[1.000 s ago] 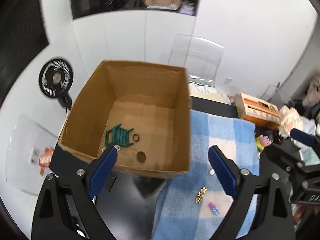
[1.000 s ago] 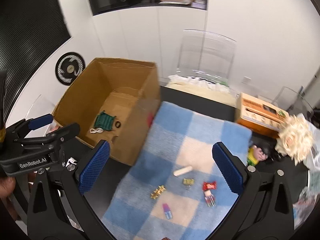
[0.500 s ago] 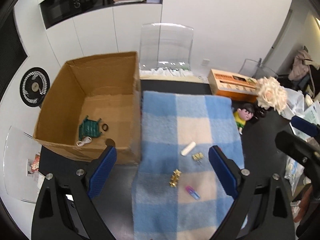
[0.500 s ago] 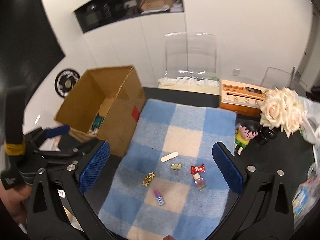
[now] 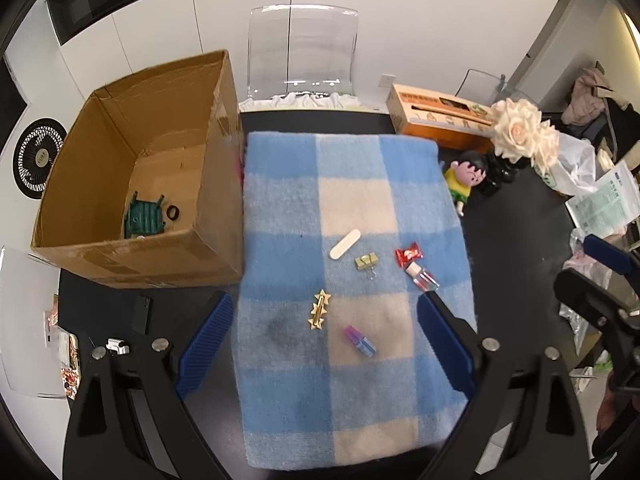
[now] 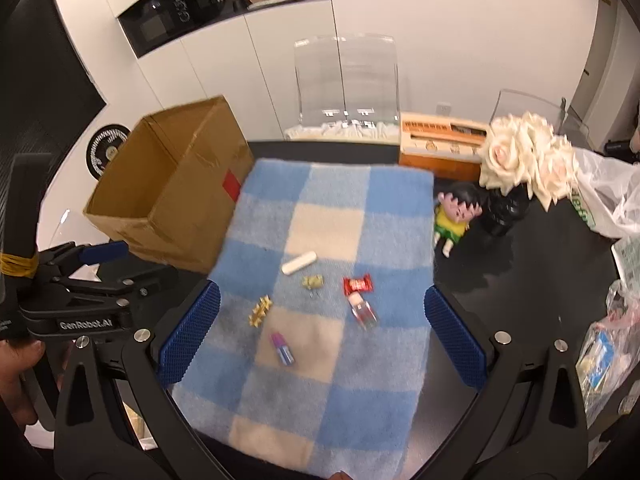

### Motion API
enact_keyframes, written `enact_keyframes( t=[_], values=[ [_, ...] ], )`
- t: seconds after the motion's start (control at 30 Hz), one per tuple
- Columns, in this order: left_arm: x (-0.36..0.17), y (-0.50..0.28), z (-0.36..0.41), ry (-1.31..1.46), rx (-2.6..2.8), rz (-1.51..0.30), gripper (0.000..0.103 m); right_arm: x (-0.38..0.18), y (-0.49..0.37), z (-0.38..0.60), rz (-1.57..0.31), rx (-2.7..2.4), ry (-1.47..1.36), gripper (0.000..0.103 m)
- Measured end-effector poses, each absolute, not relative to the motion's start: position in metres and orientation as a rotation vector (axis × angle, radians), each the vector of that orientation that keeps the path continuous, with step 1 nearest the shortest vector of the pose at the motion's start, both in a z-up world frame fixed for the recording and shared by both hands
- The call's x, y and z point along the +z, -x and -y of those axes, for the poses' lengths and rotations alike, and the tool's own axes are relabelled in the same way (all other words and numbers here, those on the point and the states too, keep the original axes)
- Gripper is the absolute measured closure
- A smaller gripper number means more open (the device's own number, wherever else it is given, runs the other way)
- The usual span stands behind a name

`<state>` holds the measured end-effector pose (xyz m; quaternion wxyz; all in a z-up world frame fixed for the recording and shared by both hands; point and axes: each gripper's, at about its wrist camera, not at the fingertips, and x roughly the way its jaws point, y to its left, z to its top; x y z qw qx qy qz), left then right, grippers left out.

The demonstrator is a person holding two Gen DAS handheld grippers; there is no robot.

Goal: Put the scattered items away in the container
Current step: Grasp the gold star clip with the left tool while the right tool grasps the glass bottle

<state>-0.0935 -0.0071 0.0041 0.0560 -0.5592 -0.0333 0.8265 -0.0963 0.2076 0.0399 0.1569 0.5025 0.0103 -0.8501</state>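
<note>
Overhead, both grippers hovered above a blue-and-cream checked blanket (image 5: 348,184) spread over the dark desk (image 5: 516,216). The left gripper (image 5: 324,340) had its blue-padded jaws spread wide and held nothing; the right gripper (image 6: 322,340) was likewise spread wide and empty.

Six small items lay scattered near the middle of the blanket, none touching another: a pale flat stick (image 5: 345,243), a gold binder clip (image 5: 367,262) just below it, a red candy wrapper (image 5: 409,254), a small clear bottle (image 5: 422,278) just beside the wrapper, a gold star hair clip (image 5: 319,309) and a pink-and-blue capsule-like piece (image 5: 359,341) nearest the camera.

The cardboard box (image 5: 216,216), open at the top, stood on the desk against the blanket's left edge. Inside it lay a green slatted item (image 5: 144,220) and a small black ring (image 5: 173,212) beside it. The box's tall right wall rose between the scattered items and its floor.

Off the blanket's right edge, a yellow-shirted doll (image 5: 466,180) lay near a dark vase of cream roses (image 5: 520,132), with an orange carton (image 5: 440,120) at the desk's far side. Crinkled plastic bags (image 6: 608,204) and printed paper (image 5: 604,204) crowded the right end. A clear chair (image 5: 302,52) stood behind the desk, and a black fan (image 5: 38,158) was to the left of the box.
</note>
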Motion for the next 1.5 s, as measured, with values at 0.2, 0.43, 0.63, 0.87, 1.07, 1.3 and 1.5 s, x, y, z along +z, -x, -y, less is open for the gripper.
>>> enact_keyframes(
  t=[0.2,0.43,0.63,0.87,1.07,1.3,1.5],
  values=[
    [-0.008,0.091,-0.002,1.708,2.483,0.064,0.011,0.023,0.095,-0.217,-0.005,-2.423,-1.502,0.0],
    [-0.023,0.094,-0.006,1.729,2.453,0.059,0.011,0.004,0.1,-0.217,-0.02,-2.373,-1.573,0.0],
    [-0.043,0.098,-0.009,1.744,2.415,0.088,0.011,-0.017,0.107,-0.211,-0.074,-2.341,-1.606,0.0],
    [-0.079,0.107,-0.012,1.802,2.377,0.069,0.011,-0.054,0.117,-0.206,-0.068,-2.272,-1.67,0.0],
    [-0.106,0.113,-0.015,1.824,2.354,0.077,0.011,-0.088,0.124,-0.201,-0.089,-2.213,-1.721,0.0],
    [-0.145,0.123,-0.012,1.857,2.313,0.1,0.011,-0.122,0.135,-0.201,-0.075,-2.176,-1.758,0.0],
    [-0.173,0.129,-0.006,1.897,2.295,0.107,0.011,-0.149,0.148,-0.205,-0.044,-2.152,-1.805,0.001]
  ],
)
